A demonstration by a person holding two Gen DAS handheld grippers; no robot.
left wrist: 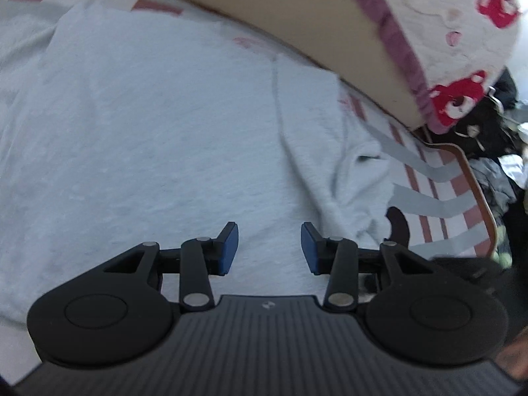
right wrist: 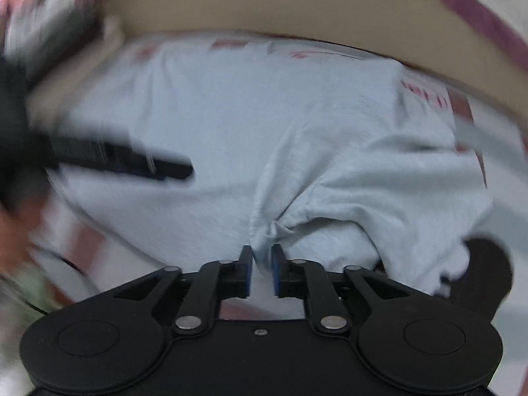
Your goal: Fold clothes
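Left wrist view is showing the left gripper point(left wrist: 269, 247) hovering with its jaws spread wide, nothing between the blue pads point(left wrist: 230, 247), above a pale blue garment point(left wrist: 148, 125) that is lying spread over a striped cover point(left wrist: 439, 194). The garment's seam is running away from the camera toward the far edge of the cover, where a tan board point(left wrist: 297, 23) is standing; which end is neck or hem cannot be told. Its right side is bunching into folds near the cover's right edge. In the right wrist view, the right gripper point(right wrist: 262, 270) is pinching a gathered tuck of the garment point(right wrist: 231, 105) between nearly closed jaws, wrinkles fanning out from the pinch. The blurred left gripper point(right wrist: 132, 161) is showing over the garment's left part.
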